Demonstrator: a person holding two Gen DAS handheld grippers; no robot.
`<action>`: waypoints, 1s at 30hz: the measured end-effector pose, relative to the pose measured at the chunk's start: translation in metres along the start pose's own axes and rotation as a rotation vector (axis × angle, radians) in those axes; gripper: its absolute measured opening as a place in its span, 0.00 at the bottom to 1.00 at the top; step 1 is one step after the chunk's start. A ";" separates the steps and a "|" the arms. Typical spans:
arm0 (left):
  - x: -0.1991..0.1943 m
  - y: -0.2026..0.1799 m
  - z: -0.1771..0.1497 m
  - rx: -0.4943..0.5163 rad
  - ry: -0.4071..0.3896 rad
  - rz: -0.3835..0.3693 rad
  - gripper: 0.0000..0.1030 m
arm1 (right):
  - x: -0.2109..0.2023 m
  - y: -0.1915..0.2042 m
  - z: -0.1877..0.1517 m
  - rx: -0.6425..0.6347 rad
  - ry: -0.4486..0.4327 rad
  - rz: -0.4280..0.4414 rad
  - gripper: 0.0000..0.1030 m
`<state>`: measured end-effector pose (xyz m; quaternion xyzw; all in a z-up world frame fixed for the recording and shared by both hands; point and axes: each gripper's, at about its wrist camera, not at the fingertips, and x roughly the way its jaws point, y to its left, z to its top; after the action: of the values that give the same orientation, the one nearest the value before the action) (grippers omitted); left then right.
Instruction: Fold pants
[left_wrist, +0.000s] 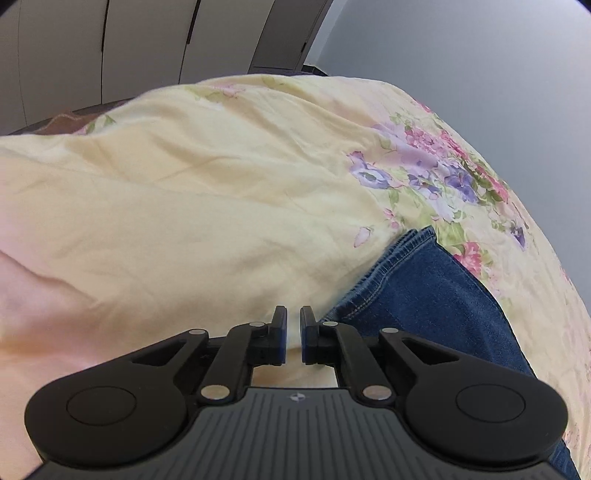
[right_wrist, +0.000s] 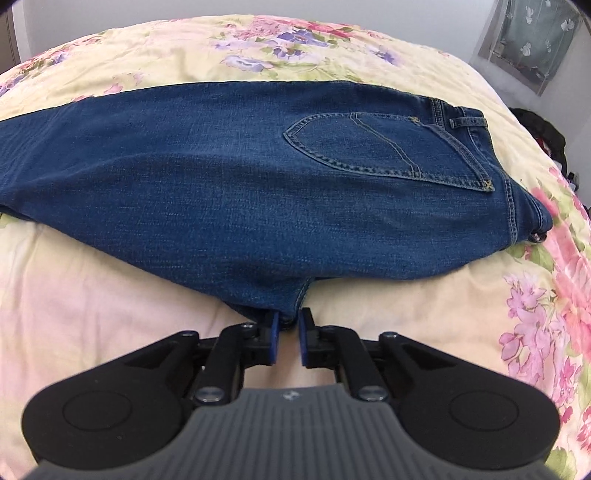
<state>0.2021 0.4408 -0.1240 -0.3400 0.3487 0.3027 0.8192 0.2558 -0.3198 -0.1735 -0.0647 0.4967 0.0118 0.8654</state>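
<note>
Because the crotch point of the jeans (right_wrist: 258, 184) juts toward it, the right hand-held gripper (right_wrist: 287, 339) sits low at that near edge, its blue pads parted by a narrow gap with the denim tip reaching just into the opening; whether the cloth is actually pinched I cannot tell, though the gap suggests it is not yet clamped. The placement looks chosen to take hold of the protruding seat so it can be tucked or drawn flat. The left hand-held gripper (left_wrist: 293, 334) hovers over bare bedding with its pads likewise slightly apart and nothing between them, just beside the hem end of a leg (left_wrist: 413, 288), likely waiting to take that cuff. The jeans lie already halved lengthwise, one leg stacked on the other, back pocket (right_wrist: 388, 151) upward and waistband toward the right, stretched across the floral quilt (right_wrist: 110, 295) of the bed. The crosswise fold seems still to come.
</note>
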 end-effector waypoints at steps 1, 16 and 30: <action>-0.004 0.003 0.003 -0.007 0.005 -0.023 0.07 | 0.000 -0.002 0.002 0.009 0.006 -0.003 0.16; 0.000 -0.092 -0.025 0.358 -0.039 -0.090 0.26 | -0.035 0.001 0.049 0.039 -0.158 0.044 0.19; 0.003 -0.104 -0.034 0.405 -0.048 0.044 0.19 | -0.009 -0.015 0.059 0.043 -0.103 0.059 0.11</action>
<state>0.2676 0.3549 -0.1085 -0.1534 0.3901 0.2522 0.8721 0.3028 -0.3270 -0.1349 -0.0307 0.4533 0.0298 0.8903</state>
